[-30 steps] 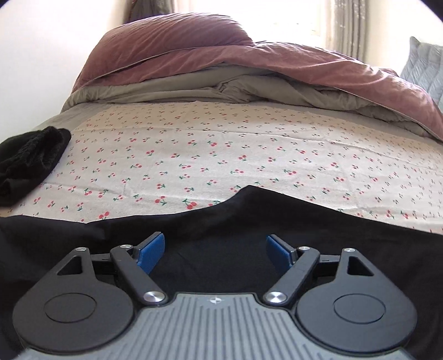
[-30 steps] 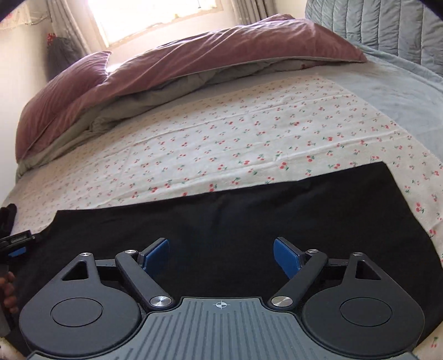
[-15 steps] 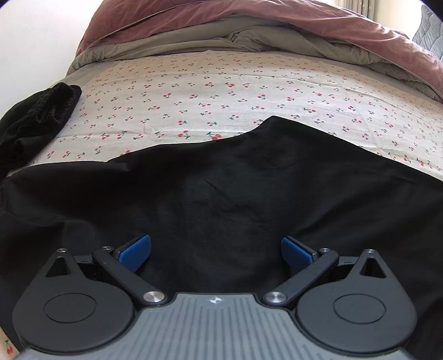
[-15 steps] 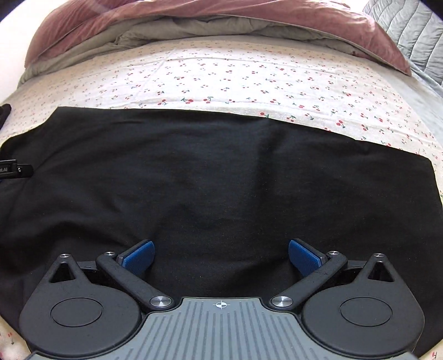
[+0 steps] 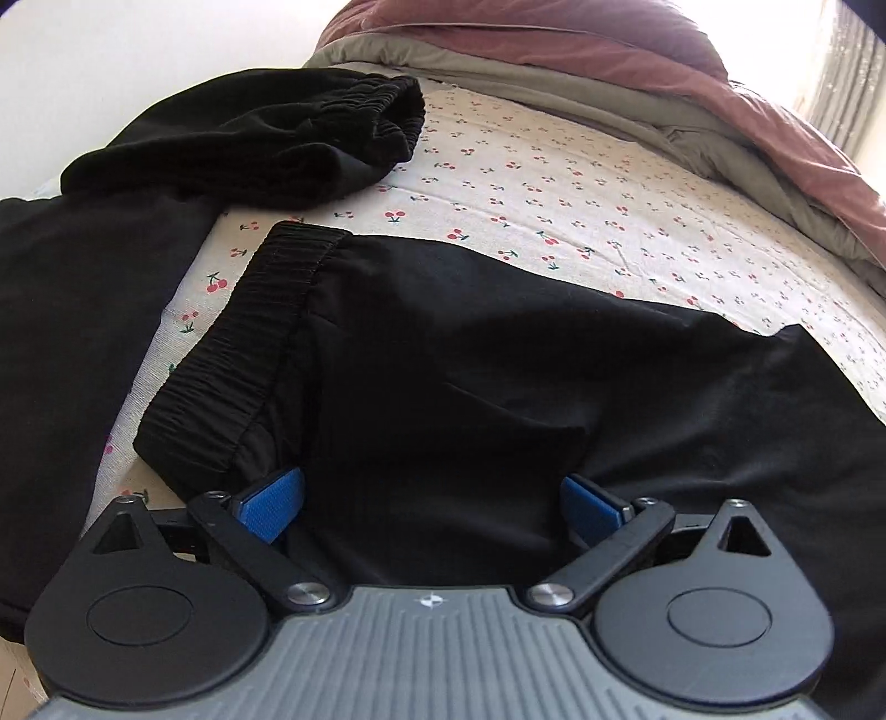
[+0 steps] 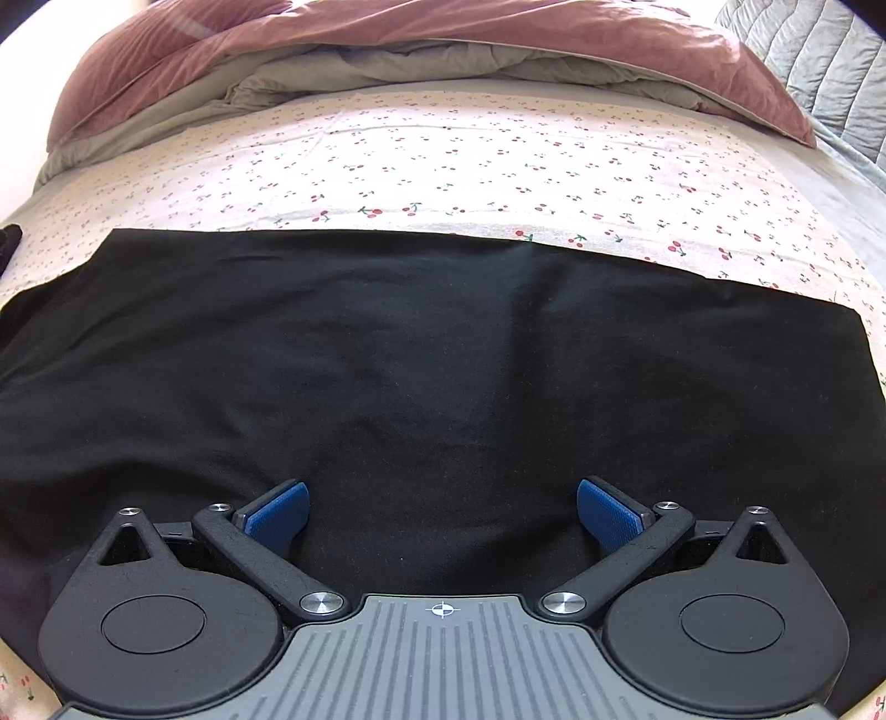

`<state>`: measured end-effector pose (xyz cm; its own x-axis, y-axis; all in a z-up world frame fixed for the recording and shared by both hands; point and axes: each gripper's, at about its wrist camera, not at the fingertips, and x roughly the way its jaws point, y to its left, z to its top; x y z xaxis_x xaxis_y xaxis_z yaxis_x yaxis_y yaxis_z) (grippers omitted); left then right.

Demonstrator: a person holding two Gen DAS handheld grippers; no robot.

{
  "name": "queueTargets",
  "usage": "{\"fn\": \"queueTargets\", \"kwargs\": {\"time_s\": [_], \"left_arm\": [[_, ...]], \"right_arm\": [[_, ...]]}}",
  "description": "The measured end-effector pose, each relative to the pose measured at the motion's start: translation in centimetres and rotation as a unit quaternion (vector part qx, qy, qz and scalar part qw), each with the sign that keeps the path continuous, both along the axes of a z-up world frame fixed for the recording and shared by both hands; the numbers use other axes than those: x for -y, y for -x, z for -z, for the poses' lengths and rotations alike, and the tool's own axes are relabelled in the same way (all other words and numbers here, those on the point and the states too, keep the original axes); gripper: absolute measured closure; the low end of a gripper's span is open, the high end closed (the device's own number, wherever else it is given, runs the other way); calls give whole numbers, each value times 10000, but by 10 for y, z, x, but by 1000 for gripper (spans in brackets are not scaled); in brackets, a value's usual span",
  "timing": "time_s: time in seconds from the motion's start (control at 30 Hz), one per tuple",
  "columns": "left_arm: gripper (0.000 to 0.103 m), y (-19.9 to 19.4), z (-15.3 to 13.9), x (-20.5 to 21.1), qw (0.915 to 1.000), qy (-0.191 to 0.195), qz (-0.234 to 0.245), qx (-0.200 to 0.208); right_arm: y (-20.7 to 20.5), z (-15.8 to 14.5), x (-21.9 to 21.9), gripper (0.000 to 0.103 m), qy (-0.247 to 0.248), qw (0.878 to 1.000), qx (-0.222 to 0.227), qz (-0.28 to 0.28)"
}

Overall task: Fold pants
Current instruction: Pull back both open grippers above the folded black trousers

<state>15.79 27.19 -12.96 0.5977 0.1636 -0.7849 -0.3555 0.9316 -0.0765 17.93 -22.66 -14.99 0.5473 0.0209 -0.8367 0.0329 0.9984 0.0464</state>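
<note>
Now both grippers point down at the black pants (image 5: pixel 454 387), which lie spread flat on the bed sheet (image 5: pixel 554 183), a white one printed with small red cherries. Seen from the left wrist, the left gripper (image 5: pixel 432 501) stands over the end of the pants where the elastic waistband (image 5: pixel 249 343) is; this gathered band runs slanted at the left of the fabric, with a strip of sheet just beside it. The left jaws have just been opening and stand wide apart; the two blue pads (image 5: pixel 274 501) hang close above the cloth and press on nothing, though whether their tips touch the fabric cannot be told. Further left and behind lies a second black garment (image 5: pixel 249 138), crumpled, with its own elastic edge turned toward the bedding. Seen from the right wrist, the right gripper (image 6: pixel 440 512) is over a smooth, flat part of the pants (image 6: pixel 443 360), whose far edge runs almost straight across the sheet (image 6: pixel 443 160). Its jaws have also just been opening and are spread fully, with only flat fabric below them and nothing gripped. Behind, a dusty pink duvet (image 6: pixel 443 27) with a grey underside is bunched up at the head of the bed.
</note>
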Motion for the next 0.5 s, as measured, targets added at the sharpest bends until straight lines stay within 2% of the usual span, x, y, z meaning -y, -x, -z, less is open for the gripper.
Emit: {"fn": "queueTargets", "kwargs": {"time_s": [0.07, 0.13, 0.33, 0.5], "left_arm": [[16, 14, 0, 7, 9987, -379, 327, -90], [16, 24, 1, 11, 9973, -561, 472, -109], [16, 33, 6, 14, 9974, -575, 436, -14], [16, 33, 4, 14, 9974, -577, 416, -107]], "right_arm": [[2, 0, 0, 0, 7, 10000, -1, -25], [2, -1, 0, 0, -4, 10000, -34, -21], [6, -2, 3, 0, -62, 9999, -116, -26], [13, -4, 14, 0, -118, 9998, -146, -8]]}}
